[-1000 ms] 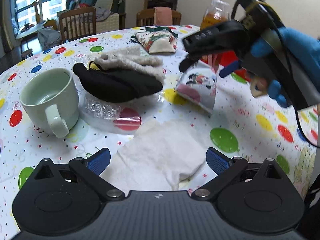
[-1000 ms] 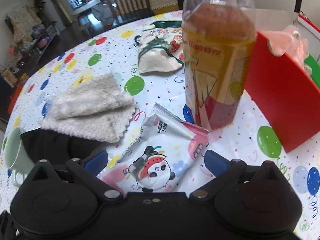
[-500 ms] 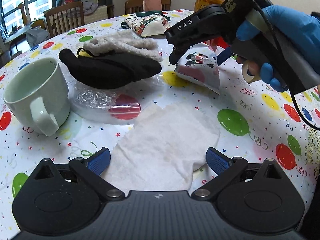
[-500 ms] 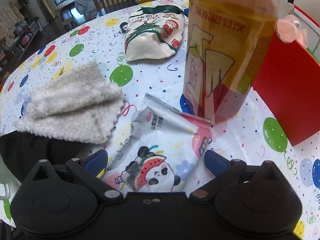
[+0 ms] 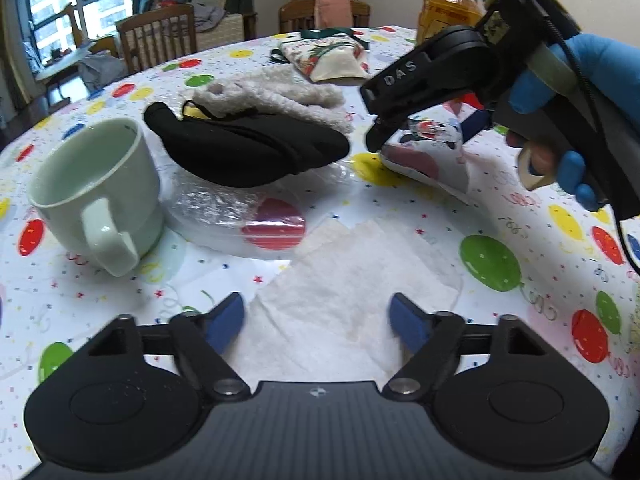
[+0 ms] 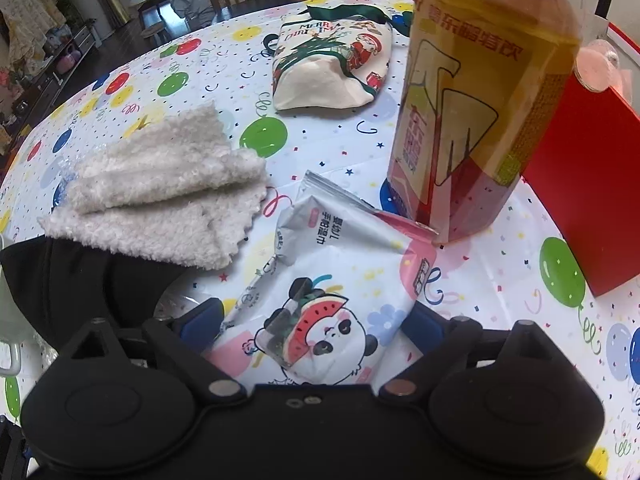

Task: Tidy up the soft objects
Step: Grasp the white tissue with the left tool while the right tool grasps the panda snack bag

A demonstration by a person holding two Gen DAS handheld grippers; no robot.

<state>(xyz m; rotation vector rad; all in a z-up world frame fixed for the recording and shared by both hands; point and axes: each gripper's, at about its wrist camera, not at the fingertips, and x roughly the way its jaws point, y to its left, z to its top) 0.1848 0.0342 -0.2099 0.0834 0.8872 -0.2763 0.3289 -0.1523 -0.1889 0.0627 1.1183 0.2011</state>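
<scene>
Between the right tool's (image 6: 316, 324) closing, not yet clamped jaws, the soft, crinkly wet-wipe pack (image 6: 320, 280) deforms easily, so grip its mid-body; the left tool (image 5: 318, 322) is apart over a tissue (image 5: 352, 284).

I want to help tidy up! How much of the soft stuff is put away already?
Nothing looks sorted yet. The fluffy cloth, black pouch and Christmas bag all lie loose on the table. Right now the left gripper has been closing around the white tissue, and the right gripper around the panda wipes pack; neither is pinched yet. So almost everything is left.
</scene>
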